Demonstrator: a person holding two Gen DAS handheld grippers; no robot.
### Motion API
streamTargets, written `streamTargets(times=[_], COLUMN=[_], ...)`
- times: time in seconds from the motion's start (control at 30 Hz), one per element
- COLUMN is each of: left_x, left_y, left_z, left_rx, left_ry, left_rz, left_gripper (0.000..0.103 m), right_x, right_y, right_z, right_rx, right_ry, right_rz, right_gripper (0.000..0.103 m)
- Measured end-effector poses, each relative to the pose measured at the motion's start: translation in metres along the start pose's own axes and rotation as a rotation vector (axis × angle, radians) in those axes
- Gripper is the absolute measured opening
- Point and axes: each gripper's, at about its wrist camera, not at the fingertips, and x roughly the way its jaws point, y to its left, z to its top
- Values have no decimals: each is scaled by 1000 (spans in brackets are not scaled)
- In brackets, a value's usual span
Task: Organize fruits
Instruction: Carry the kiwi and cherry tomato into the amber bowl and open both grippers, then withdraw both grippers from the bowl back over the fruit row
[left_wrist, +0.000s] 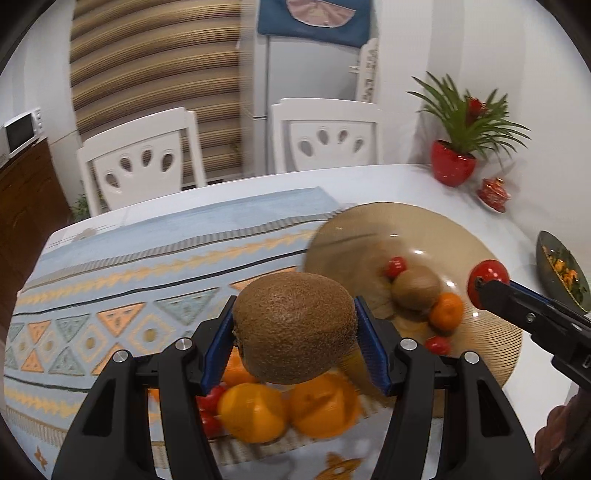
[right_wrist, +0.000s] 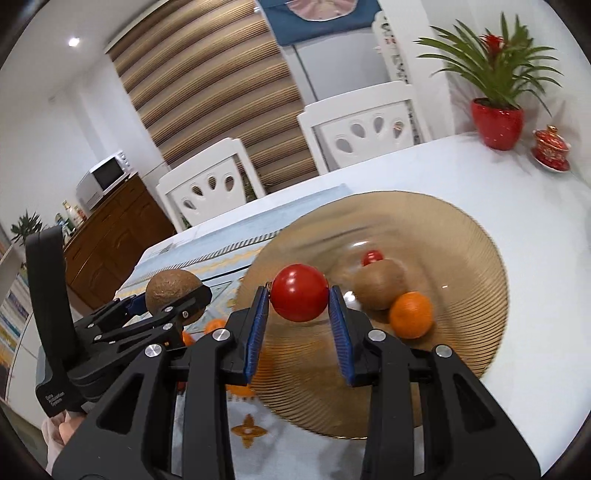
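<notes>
Left gripper: fills the bottom of the left wrist view, blue pads pressed against both sides of a large kiwi, lifted clear of the cloth.
Right gripper: bottom centre of the right wrist view, jaws closed partway around a red tomato, held above the near rim of the plate.
Plate: wide, ribbed, gold-brown, sitting right of centre on the white table, its left edge overlapping the patterned cloth.
On the plate: a second kiwi at the middle, a mandarin touching its lower right side, a small tomato just behind it (a further small red fruit shows at the near rim in the left wrist view).
Loose fruit: two oranges side by side on the cloth, directly below the held kiwi at lower centre, with small red tomatoes just left of them, blurred.
Background: two white chairs behind the table; a red potted plant and a red lidded cup at upper right.
</notes>
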Motion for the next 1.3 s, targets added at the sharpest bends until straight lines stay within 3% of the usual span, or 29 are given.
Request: streamTargets(times=[0.3,0.47,0.63,1.0,1.03,1.07,1.1,1.17,1.3], left_x=[9,27,38,39,36,33,29,21,14], left_y=[-39,-39,-38,-41,-41,-41,-42,-45,-52], left_z=[4,2,-3,-1,0,1,2,2,-2], left_rx=[35,-12,5,10,10,13,20,52,127], left_ry=[13,81,99,105,92,80,70,63,86], left_rz=[-70,-146,-102,-141,-143,-134,-119,-89,-48], left_gripper=[59,59,59,63,69,93,98,98,98], right_x=[-4,7,12,15,15,15,15,13,16], right_y=[-30,-44,-51,-52,-52,-52,-53,-57,-61], right_z=[7,5,3,3,3,3,4,3,2], right_rx=[58,107,129,145,146,150,165,211,284], right_ry=[-8,17,27,36,37,32,24,12,45], right_rz=[-16,16,21,15,16,17,35,74,86], right_gripper=[35,35,35,36,40,49,92,100,100])
